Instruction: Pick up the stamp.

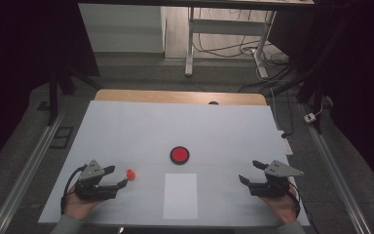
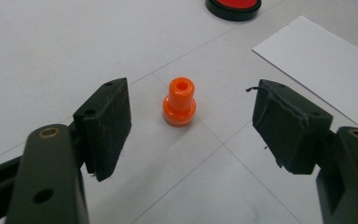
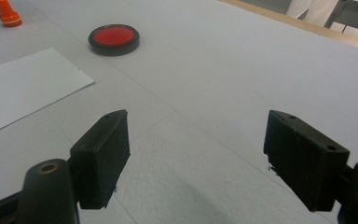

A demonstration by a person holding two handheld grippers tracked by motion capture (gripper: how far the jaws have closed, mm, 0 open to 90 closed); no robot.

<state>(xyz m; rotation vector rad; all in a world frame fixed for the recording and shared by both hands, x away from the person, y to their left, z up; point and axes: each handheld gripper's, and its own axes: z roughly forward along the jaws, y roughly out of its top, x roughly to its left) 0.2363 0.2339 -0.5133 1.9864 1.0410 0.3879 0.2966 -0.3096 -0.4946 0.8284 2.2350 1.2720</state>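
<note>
A small orange peg (image 1: 131, 174) (image 2: 179, 102) with a hole in its top stands upright on the white table mat (image 1: 141, 126). My left gripper (image 1: 116, 176) (image 2: 191, 126) is open just left of the peg, its jaws pointing at it and wide apart, touching nothing. A round red disc with a black rim (image 1: 179, 155) (image 2: 233, 6) (image 3: 114, 39) lies near the middle of the mat. A white paper sheet (image 1: 180, 195) (image 2: 326, 65) (image 3: 23, 86) lies in front of the disc. My right gripper (image 1: 251, 172) (image 3: 196, 154) is open at the right, over bare mat, holding nothing. The peg (image 3: 7, 14) is far off in the right gripper view.
The mat covers a wooden table whose far edge (image 1: 180, 96) shows beyond it. A small dark object (image 1: 214, 103) sits at that far edge. Metal rails (image 1: 27, 165) run along both sides of the table. Desk legs and cables (image 1: 253, 53) stand on the floor beyond.
</note>
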